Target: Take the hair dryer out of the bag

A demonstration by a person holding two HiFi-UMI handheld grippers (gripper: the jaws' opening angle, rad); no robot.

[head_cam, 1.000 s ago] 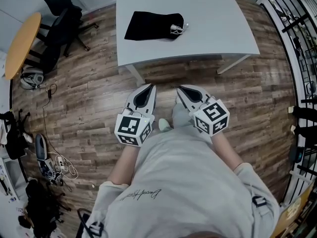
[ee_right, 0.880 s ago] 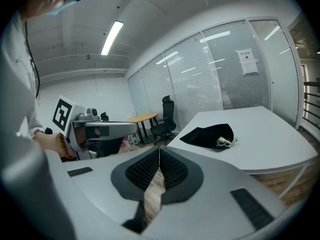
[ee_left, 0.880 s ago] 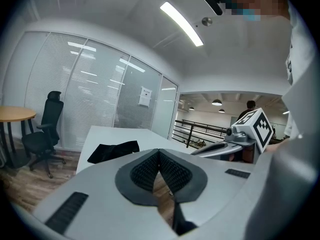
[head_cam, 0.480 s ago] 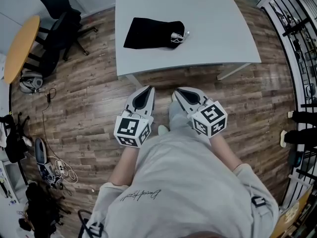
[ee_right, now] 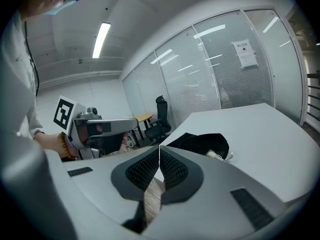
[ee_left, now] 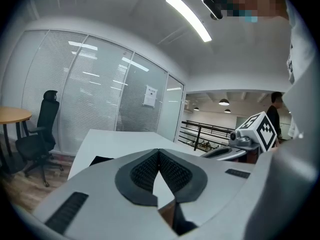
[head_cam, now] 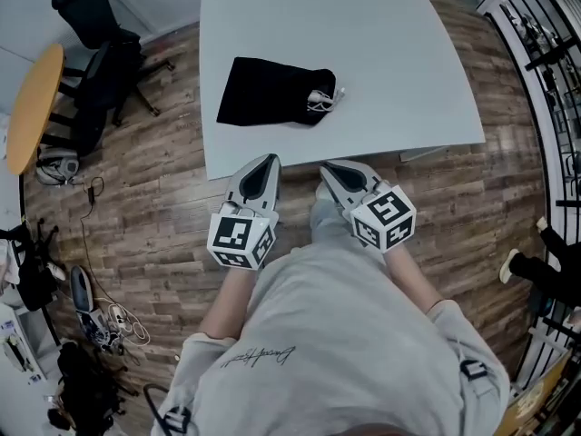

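Two grippers are held side by side in front of the person: the left gripper (head_cam: pixel 268 162) and the right gripper (head_cam: pixel 329 169), each with jaws pressed together on nothing. Beyond them, on the white table (head_cam: pixel 381 34), a black bag (head_cam: pixel 268 94) is laid flat, well apart from both. Something white (head_cam: pixel 323 101) is seen at its mouth; the hair dryer itself cannot be made out.
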